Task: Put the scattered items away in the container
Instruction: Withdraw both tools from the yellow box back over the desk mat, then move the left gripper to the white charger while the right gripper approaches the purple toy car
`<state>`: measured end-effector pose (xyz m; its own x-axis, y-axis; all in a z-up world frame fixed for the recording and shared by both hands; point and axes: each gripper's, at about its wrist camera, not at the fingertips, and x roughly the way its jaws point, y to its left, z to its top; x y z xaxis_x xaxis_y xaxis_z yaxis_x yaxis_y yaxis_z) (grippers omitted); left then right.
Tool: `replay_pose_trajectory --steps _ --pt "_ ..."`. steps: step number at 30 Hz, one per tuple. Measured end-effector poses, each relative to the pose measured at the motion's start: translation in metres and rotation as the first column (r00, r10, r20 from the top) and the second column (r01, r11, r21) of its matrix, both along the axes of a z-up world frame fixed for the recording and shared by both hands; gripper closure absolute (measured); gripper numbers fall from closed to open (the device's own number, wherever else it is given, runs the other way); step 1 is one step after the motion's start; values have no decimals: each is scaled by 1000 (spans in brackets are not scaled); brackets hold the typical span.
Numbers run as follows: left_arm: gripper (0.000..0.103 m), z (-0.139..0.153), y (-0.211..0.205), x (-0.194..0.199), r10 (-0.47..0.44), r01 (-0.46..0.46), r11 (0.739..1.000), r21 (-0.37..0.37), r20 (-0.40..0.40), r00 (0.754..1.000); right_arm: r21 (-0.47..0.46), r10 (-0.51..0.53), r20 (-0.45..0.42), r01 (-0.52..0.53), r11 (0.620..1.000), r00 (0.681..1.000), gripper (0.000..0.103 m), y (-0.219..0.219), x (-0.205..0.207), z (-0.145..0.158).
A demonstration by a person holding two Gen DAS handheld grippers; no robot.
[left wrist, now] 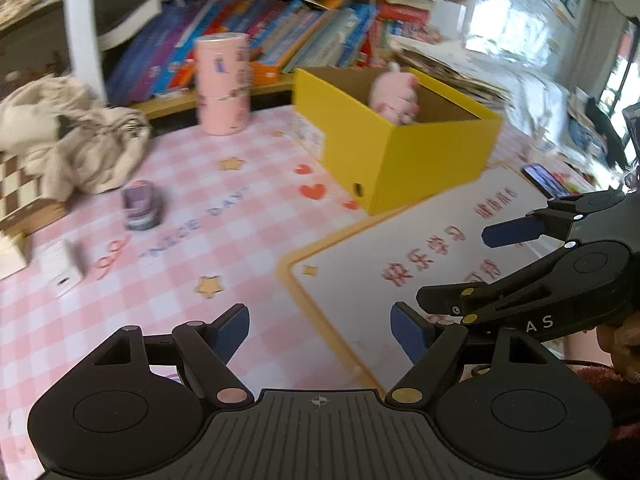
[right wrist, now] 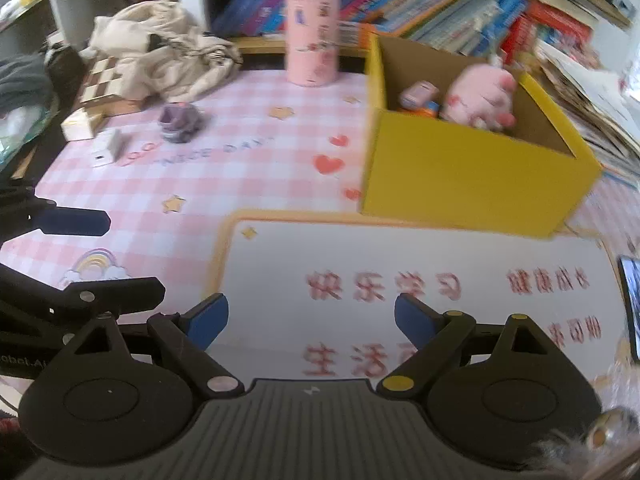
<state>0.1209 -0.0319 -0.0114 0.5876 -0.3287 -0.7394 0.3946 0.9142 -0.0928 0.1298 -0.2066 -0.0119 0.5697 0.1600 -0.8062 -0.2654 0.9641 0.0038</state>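
Left gripper (left wrist: pixel 318 330): jaws spread wide, nothing between them.
Right gripper (right wrist: pixel 310 322): jaws apart, empty, over the white mat (right wrist: pixel 400 264).
Yellow box (right wrist: pixel 468 176): far right on the checked cloth (right wrist: pixel 248 168).
Right view only: small pink toy (right wrist: pixel 418 94) beside the pink plush (right wrist: pixel 480 96) in the box.
Still loose: purple toy (left wrist: pixel 141 207), white charger (left wrist: pixel 64 266), far left.
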Motion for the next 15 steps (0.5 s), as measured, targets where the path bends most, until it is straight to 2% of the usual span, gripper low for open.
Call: replay_pose_trajectory --steps 6,15 --pt "23 5 36 -7 113 -113 994 -5 16 993 0 106 20 -106 994 994 12 35 11 3" --pt "23 13 77 -8 256 -254 967 -35 60 965 -13 213 90 -212 977 973 13 79 23 12"
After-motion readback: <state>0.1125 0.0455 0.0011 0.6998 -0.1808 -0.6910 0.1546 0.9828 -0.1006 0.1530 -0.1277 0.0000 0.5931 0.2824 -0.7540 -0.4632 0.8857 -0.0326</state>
